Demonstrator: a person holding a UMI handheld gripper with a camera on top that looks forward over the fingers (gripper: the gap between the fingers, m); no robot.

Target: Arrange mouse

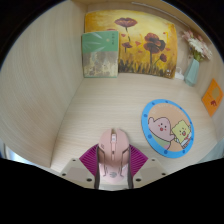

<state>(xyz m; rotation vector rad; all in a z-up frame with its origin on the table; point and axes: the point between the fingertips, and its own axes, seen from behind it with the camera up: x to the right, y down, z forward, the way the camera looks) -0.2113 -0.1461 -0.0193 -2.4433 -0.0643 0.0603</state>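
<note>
The pale pink computer mouse [113, 152] sits nearest, held between the gripper [113, 170], whose magenta-padded fingers [90, 165] appear clamped on its sides, probably for carrying. Beneath spreads the light wooden tabletop [80, 105]. Against the wall lean a flower painting [130, 43] and a smaller green card [98, 53]. A round blue cartoon mat [168, 127], seemingly the mouse's destination, lies just ahead.

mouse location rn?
In the gripper view, the pink mouse sits between the tool's two fingers on the table, just left of the round blue mouse pad.
</note>
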